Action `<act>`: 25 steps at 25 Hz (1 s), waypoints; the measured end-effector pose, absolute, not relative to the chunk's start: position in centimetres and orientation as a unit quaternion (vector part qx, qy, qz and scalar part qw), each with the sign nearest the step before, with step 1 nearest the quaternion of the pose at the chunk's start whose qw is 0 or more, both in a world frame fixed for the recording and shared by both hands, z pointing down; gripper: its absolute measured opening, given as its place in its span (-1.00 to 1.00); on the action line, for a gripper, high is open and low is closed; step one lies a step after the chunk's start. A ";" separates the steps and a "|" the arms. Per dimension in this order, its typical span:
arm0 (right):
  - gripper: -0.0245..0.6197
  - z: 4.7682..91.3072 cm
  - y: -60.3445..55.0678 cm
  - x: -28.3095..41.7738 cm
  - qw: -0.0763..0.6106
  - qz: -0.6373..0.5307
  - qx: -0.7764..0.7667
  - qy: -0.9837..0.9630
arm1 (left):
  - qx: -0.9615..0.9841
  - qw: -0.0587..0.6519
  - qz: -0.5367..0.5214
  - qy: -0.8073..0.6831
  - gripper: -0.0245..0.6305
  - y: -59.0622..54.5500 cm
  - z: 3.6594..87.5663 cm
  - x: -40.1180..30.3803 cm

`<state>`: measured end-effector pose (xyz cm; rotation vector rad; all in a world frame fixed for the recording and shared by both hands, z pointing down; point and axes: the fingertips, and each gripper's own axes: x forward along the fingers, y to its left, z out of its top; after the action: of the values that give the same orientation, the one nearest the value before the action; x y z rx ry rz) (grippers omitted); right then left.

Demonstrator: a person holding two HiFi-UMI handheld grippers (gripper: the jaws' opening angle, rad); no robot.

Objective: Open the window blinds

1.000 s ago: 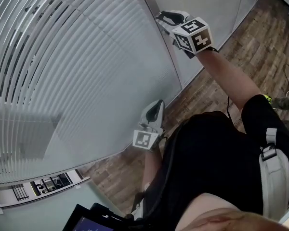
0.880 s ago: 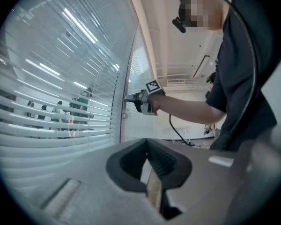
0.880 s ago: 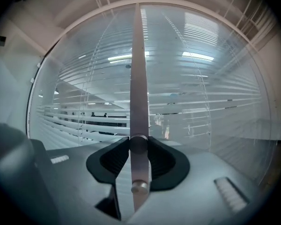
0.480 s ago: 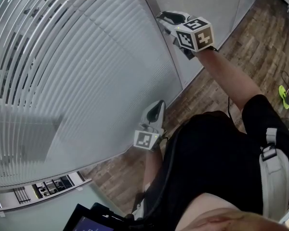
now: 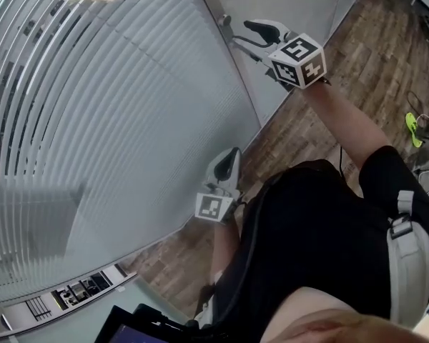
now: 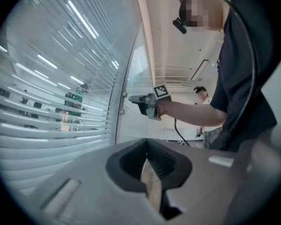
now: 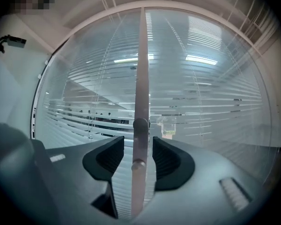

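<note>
Here, the pale grey horizontal-slat window blinds fill the left of the head view. They hang behind curved glass, and darker gaps show between the slats toward the upper left. Just right of their lower part is the left gripper, held low in front of the person's black shirt. It points along the brown wooden plank floor, away from the slats. In its own view its jaws are drawn together to a thin slit with nothing between them, and the blinds lie off to its left. Further right stands the slim upright metal post at the blinds' right edge, which carries two small round knobs. The right gripper is raised at arm's length and faces that post squarely. Its jaws have just been opening and now stand wide, one pad on each side of the post. The lower round knob sits between the pads with a gap on both sides, so neither pad presses it. The upper round knob is just above the pads, and blind slats spread behind the glass on both sides.
</note>
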<state>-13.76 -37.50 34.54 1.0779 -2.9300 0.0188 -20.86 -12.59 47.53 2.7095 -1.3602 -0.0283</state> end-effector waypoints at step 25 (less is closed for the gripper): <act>-0.91 42.8 -23.9 5.6 -0.004 -0.030 0.366 -0.930 | 0.962 0.028 -0.031 -0.270 -0.92 -18.1 44.6 -3.3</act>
<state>5.60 -23.89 42.79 1.1516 -2.9294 -0.0935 -3.29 -18.09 44.57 2.9687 -0.8320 -0.0964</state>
